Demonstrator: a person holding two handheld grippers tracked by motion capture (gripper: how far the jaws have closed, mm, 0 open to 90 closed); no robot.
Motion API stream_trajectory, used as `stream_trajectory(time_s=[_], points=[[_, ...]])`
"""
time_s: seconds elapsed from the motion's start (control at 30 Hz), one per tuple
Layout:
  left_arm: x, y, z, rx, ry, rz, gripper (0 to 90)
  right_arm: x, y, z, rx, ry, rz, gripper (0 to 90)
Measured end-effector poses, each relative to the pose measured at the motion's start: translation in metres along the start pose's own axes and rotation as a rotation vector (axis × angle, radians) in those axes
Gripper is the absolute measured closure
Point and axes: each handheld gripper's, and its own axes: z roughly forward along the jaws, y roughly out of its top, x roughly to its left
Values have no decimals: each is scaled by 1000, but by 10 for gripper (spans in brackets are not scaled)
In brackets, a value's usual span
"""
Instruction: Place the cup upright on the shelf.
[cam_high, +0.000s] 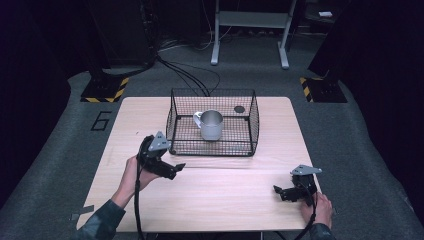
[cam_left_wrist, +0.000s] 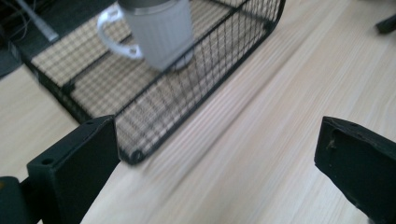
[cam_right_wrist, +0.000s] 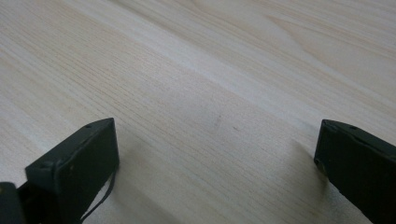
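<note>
So we've got the metal mug (cam_high: 212, 124) sitting upright inside the black wire basket (cam_high: 175, 131), roughly mid-floor, handle (cam_high: 198, 119) turned toward the left side of the tabletop (cam_high: 220, 195). There's also a small dark round thing (cam_high: 239, 108) near the basket's back right corner; too small for us to say what it is.

Our left gripper (cam_high: 172, 169) hangs just in front of the basket's near left corner, jaws spread wide and holding nothing. In the left gripper view the mug (cam_left_wrist: 161, 32) is past the mesh wall (cam_left_wrist: 187, 93), and that picture is a bit smeared, so we're guessing the hand is moving. The right gripper (cam_high: 283, 191) is well apart from all of it, low over bare wood at the near right, jaws also wide and empty.

What could go wrong: the basket walls are tall and the mug stands below the rim, so coming in flat would jam a jaw into the mesh and shove the whole basket back. We'd need to go up and over. The mug looks smooth and round, so a pinch on the body might slip or tip it against the wire; the rim or handle seems the safer bite. And with the right gripper so far off, nothing is steadying the basket if it slides.

Writing: a "6" (cam_high: 101, 120) marked on the floor left of the tabletop. No brand or label we can read on the mug.
</note>
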Motion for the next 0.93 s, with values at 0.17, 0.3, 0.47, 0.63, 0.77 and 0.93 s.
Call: stream_trajectory(time_s=[0.17, 0.3, 0.47, 0.63, 0.77, 0.93], points=[[7, -44, 0, 29, 47, -75, 0, 0, 0, 0, 0, 0, -1, 0], [20, -87, 8, 65, 91, -179, 0, 0, 0, 0, 0, -2, 1, 0], [42, -138, 24, 146, 149, -296, 0, 0, 0, 0, 0, -4, -1, 0], [53, -159, 26, 110, 194, -369, 0, 1, 0, 0, 1, -7, 5, 0], [54, -164, 27, 66, 218, -368, 0, 1, 0, 0, 1, -7, 5, 0], [56, -164, 27, 70, 217, -369, 0, 1, 0, 0, 1, -9, 12, 0]])
